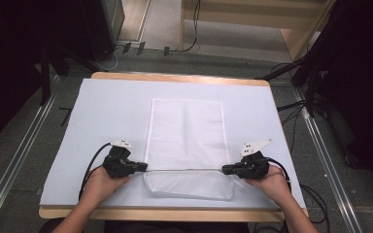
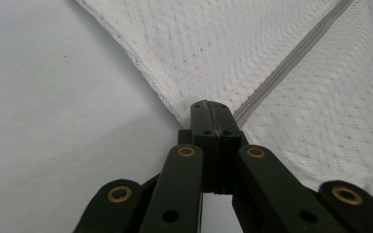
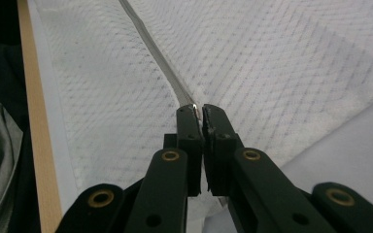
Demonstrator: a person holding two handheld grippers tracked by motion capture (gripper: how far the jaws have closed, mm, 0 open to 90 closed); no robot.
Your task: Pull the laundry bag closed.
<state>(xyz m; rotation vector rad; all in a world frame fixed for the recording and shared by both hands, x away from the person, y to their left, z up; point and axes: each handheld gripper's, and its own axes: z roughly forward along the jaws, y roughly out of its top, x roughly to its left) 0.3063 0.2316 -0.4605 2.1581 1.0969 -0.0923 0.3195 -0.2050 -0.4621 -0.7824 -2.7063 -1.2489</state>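
Observation:
A white mesh bag (image 1: 187, 136) with a grey zipper (image 1: 184, 170) lies lengthwise on the white mat, its near end folded at the zipper line. My left gripper (image 1: 144, 167) is shut on the left end of the zipper edge. My right gripper (image 1: 224, 169) is shut on the right end. The zipper runs taut between them. In the left gripper view the jaws (image 2: 211, 108) pinch the mesh bag (image 2: 233, 53) at its corner by the zipper (image 2: 291, 63). In the right gripper view the jaws (image 3: 198, 110) clamp the metal zipper end (image 3: 155, 53) on the mesh (image 3: 272, 63).
A white mat (image 1: 111, 111) covers the wooden table (image 1: 175, 77), whose front edge (image 3: 36, 121) is close to the grippers. Cables (image 1: 291, 121) and rails lie on the floor at both sides. Dark stands flank the table.

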